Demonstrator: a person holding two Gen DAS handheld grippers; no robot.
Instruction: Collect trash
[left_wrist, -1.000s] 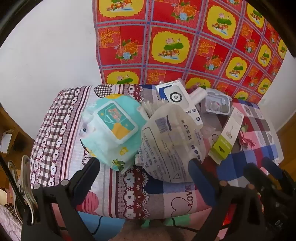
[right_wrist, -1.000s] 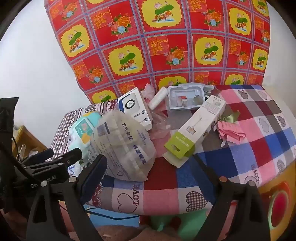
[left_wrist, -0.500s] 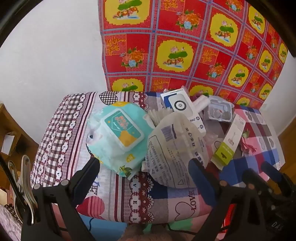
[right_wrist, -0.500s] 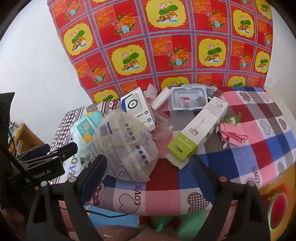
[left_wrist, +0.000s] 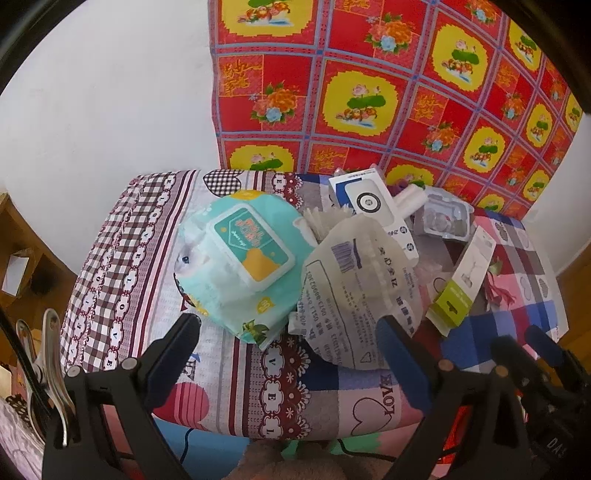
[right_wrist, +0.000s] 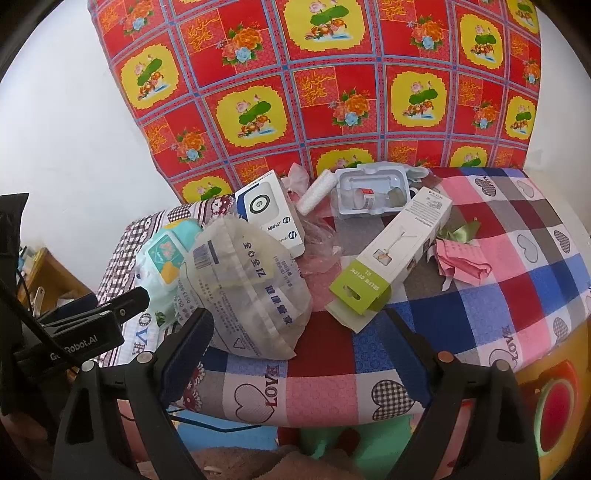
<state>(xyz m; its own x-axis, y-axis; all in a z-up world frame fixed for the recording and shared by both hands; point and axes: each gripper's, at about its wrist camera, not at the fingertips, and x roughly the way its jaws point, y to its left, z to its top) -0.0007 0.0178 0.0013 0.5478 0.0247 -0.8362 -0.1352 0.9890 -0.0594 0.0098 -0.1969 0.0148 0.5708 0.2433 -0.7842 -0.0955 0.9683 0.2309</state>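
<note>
We saw a counter (right_wrist: 332, 391) covered in a checked patchwork cloth printed with hearts and "LOVE", standing against a white wall (left_wrist: 103, 92) hung with a red and yellow floral cloth (right_wrist: 332, 92). Trash lay heaped on the counter, and we took the translucent printed plastic bag (right_wrist: 243, 280) as our landmark. Just left of the bag, touching it, sat a teal wet-wipe pack (left_wrist: 240, 258). Behind the bag lay a white and blue box (right_wrist: 269, 210), with a white roll (right_wrist: 316, 192) and a clear plastic tray (right_wrist: 373, 194) further back to the right. Right of the bag lay a long white box with a green end (right_wrist: 388, 258), and beyond that some crumpled pink paper (right_wrist: 461, 258).

The left gripper (left_wrist: 288, 339) hung wide open and empty before the bag and wipe pack, touching neither. The right gripper (right_wrist: 299, 332) was also spread wide, holding nothing, its left finger (right_wrist: 184, 347) overlapping the bag's near edge in view.
</note>
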